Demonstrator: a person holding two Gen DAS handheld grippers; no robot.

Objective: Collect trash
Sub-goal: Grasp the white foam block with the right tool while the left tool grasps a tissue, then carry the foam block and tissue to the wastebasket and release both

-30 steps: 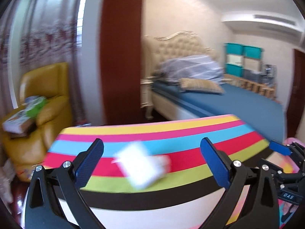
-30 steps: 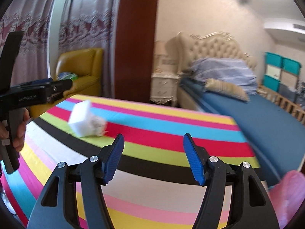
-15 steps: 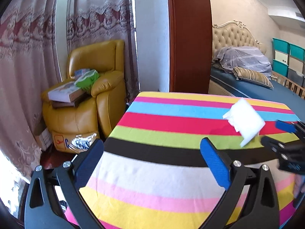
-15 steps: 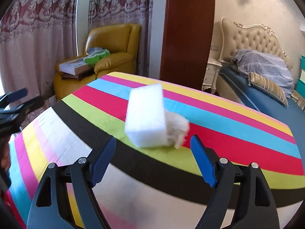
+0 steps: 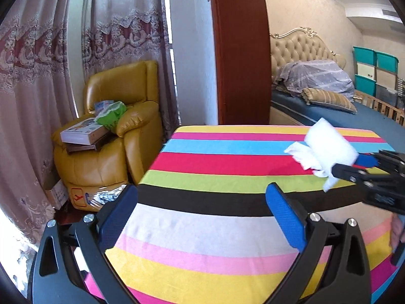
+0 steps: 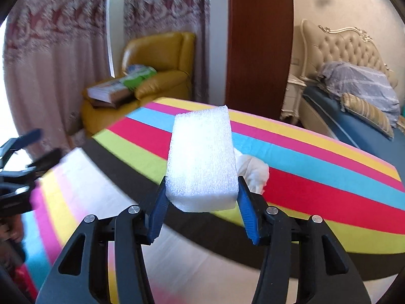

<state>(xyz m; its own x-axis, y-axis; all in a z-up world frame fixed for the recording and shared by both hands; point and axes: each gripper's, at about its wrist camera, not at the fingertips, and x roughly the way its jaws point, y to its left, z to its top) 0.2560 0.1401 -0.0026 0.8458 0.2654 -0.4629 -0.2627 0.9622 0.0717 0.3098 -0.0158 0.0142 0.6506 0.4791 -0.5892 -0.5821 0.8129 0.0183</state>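
Where half a second earlier my right gripper (image 6: 201, 204) straddled the foam block (image 6: 202, 162) unclamped, its jaws closed onto it beside the crumpled tissue (image 6: 253, 172), so collection could begin, my left gripper (image 5: 202, 215) empty and apart, the striped table (image 5: 215, 228) bare toward its edges.

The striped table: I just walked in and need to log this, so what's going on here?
A person with a gripper in each hand is collecting trash. The right gripper is closing on a white foam block on the striped table, beside a crumpled tissue. The left gripper is open and holds nothing.
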